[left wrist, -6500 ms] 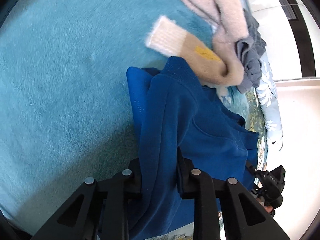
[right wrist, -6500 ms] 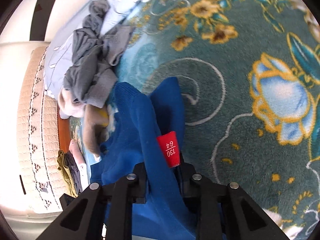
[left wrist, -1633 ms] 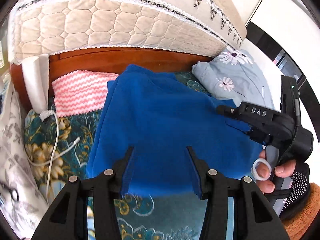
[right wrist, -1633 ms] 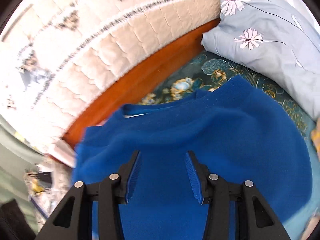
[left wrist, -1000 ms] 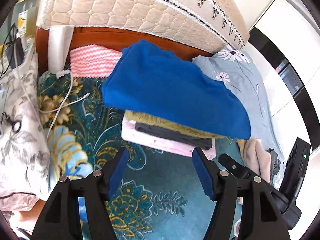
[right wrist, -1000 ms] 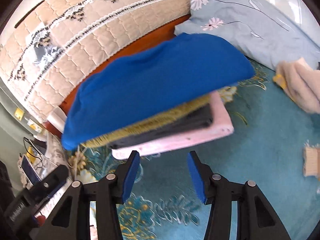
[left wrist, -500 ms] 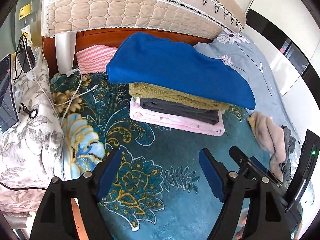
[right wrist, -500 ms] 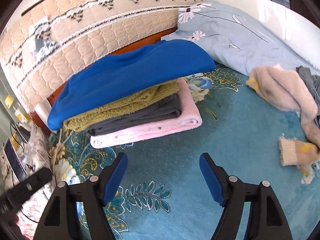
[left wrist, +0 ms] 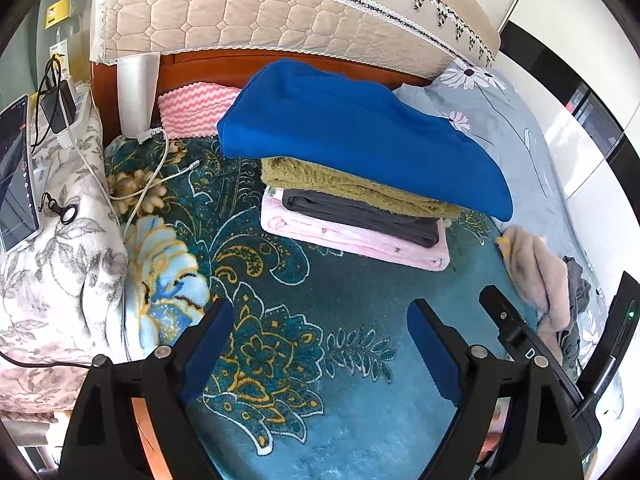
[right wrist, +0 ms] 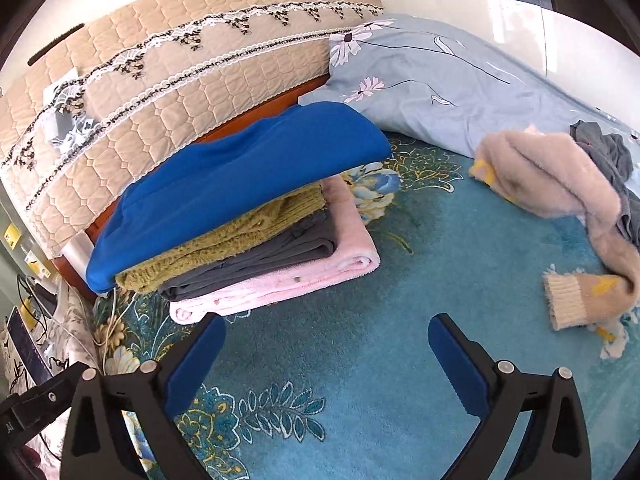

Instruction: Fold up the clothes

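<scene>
Four folded garments made a stack on the bed (left wrist: pixel 360 420), near the headboard (left wrist: pixel 280 12): a blue sweater (left wrist: pixel 360 136) on top, an olive knit (left wrist: pixel 344 184) under it, then a grey piece (left wrist: pixel 360 216), and a pink one (left wrist: pixel 352 240) at the bottom. The sweater overhung the layers beneath on the right side in the left wrist view. Both grippers were empty and clear of the stack, above the teal floral blanket. The left gripper (left wrist: pixel 320 344) had its fingers spread wide, and so did the right gripper (right wrist: pixel 326 356), each pair framing bare blanket with the stack beyond.

To the right of the stack lay an unfolded beige sweater (right wrist: pixel 560 184), one ribbed cuff (right wrist: pixel 568 300) stretched out toward the near edge, with a crumpled grey garment (right wrist: pixel 608 152) beside it. A pale blue quilt (right wrist: pixel 440 80) with daisies sat far right behind them. On the left, a white cable (left wrist: pixel 148 184) trailed over the blanket, and a tablet (left wrist: pixel 14 172) rested on a flowered pillow (left wrist: pixel 60 264).
</scene>
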The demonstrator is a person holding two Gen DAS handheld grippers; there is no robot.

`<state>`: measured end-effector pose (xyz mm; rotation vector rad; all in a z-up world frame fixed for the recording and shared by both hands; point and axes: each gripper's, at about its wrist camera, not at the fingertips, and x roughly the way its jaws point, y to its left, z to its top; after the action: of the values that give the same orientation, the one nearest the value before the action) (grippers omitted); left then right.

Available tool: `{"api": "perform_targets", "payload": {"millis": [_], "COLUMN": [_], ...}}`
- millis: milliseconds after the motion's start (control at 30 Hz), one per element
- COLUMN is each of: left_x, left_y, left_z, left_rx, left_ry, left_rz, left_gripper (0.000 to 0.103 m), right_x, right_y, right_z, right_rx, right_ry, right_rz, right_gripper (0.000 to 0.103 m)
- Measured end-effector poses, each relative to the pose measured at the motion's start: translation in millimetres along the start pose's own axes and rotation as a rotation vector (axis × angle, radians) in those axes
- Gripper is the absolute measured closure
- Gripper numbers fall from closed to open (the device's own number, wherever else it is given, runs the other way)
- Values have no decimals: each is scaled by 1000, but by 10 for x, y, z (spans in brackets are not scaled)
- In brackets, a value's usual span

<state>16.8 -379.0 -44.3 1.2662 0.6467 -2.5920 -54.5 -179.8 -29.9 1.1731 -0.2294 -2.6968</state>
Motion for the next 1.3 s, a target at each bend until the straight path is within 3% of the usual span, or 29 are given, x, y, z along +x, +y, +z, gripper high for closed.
{"api": "perform_targets", "payload": {"millis": [367,1300], "left_x": [177,520], "left_y": [-148,-147], "left_z": [-25,-53], "left_rx": [34,23], "left_ry": [28,55], "left_rz": [12,94], "left_gripper": [14,14], "right_x": [71,292], "right_y": [79,165], "right_z": [-27,-125], "right_rx": [-84,-203], "right_ry": [-39,-27], "right_rz": [-13,-92], "right_gripper": [0,0]}}
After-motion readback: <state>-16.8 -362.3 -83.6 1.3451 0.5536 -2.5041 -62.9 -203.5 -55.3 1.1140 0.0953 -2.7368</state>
